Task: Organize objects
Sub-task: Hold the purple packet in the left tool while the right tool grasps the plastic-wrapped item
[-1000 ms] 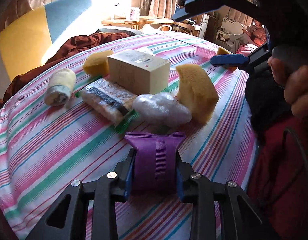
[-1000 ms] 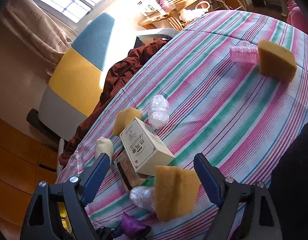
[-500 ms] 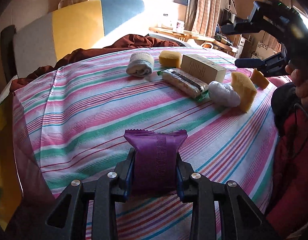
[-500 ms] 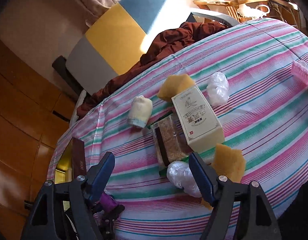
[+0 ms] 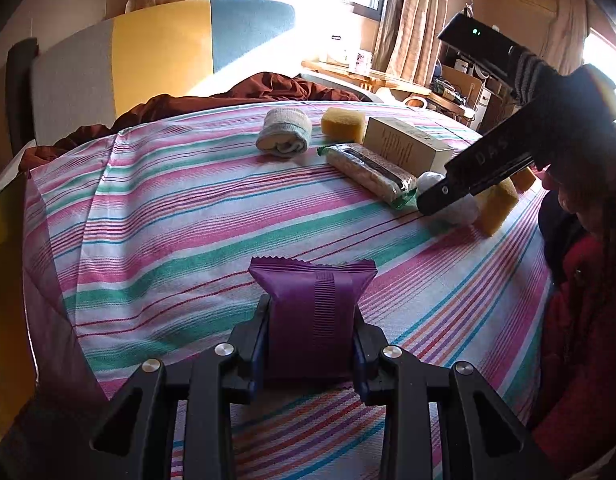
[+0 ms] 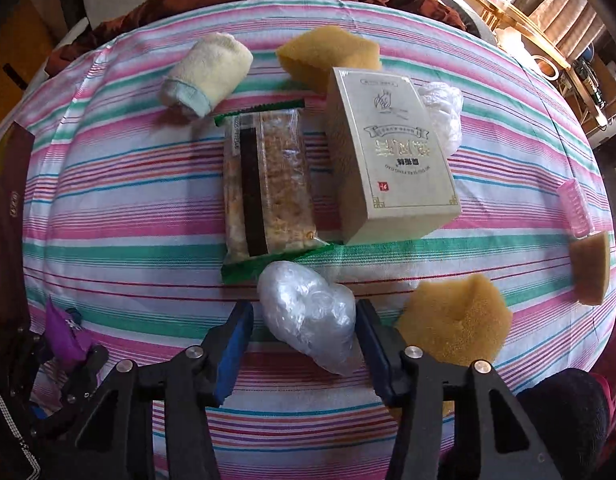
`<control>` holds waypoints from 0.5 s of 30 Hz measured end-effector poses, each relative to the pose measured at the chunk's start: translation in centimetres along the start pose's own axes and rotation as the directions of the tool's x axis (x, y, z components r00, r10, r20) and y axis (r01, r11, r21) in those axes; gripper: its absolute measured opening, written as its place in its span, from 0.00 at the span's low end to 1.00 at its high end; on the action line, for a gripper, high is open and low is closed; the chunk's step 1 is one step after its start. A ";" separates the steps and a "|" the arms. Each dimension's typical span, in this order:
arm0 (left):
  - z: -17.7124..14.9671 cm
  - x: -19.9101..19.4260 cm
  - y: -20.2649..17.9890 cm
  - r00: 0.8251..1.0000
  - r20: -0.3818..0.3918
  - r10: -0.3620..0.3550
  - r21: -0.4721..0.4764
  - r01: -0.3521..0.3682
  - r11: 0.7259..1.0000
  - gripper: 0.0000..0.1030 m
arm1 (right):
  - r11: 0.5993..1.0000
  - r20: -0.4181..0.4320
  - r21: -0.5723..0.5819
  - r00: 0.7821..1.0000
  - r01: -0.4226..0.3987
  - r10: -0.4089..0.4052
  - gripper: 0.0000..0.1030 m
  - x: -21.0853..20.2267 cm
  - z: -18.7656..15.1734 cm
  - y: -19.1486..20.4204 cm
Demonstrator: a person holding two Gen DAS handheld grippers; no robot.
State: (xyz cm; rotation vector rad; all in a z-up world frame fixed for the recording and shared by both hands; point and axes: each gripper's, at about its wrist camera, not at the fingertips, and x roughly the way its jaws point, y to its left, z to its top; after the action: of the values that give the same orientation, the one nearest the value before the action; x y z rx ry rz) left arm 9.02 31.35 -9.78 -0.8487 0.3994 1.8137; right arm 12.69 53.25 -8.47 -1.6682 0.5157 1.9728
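Observation:
My left gripper (image 5: pixel 311 334) is shut on a purple snack packet (image 5: pixel 313 312) and holds it above the striped tablecloth (image 5: pixel 168 216); the packet also shows at the lower left of the right wrist view (image 6: pixel 62 330). My right gripper (image 6: pixel 304 340) is open, with its blue pads on either side of a clear plastic wad (image 6: pixel 308 312) that lies on the cloth. Beyond the wad lie a cracker packet (image 6: pixel 264 184), a beige box (image 6: pixel 388 152), a rolled towel (image 6: pixel 208 72) and a yellow sponge (image 6: pixel 328 54).
A hexagonal sponge (image 6: pixel 456 320) lies right of the wad, with another sponge (image 6: pixel 592 268) and a pink comb (image 6: pixel 574 208) at the right edge. A second plastic wad (image 6: pixel 442 112) sits behind the box. A dark box (image 6: pixel 10 184) stands at the left edge. A chair (image 5: pixel 156 64) stands behind.
My right gripper has dropped down and closed in on the clear plastic wad, which now lies between its pads. My left gripper has kept its hold on the purple packet and shifted little.

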 end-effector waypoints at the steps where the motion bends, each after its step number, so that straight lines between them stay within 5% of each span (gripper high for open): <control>1: 0.0 0.0 0.0 1.000 0.000 0.000 0.001 0.000 1.000 0.33 | 1.000 0.008 -0.001 1.000 -0.002 0.002 0.39 -0.1 0.0 0.0; 6: -0.2 -0.4 0.4 1.000 -0.004 -0.005 -0.020 0.005 1.000 0.33 | 0.988 0.033 -0.068 0.989 -0.141 0.143 0.38 -0.8 -1.7 1.7; 9: -0.3 -0.5 0.5 1.000 -0.004 -0.001 -0.024 0.001 1.000 0.33 | 0.964 0.086 -0.069 0.961 -0.257 0.263 0.38 -1.1 -2.4 2.3; 15: -0.2 -0.5 0.4 1.000 -0.019 0.008 -0.031 -0.009 0.999 0.33 | 0.964 0.117 -0.055 0.957 -0.259 0.264 0.37 -0.5 -2.3 1.9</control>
State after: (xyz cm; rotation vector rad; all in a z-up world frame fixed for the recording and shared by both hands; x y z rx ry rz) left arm 8.86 30.75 -9.62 -0.8876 0.3883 1.8251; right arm 13.45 50.24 -8.43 -1.5539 0.6852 2.2722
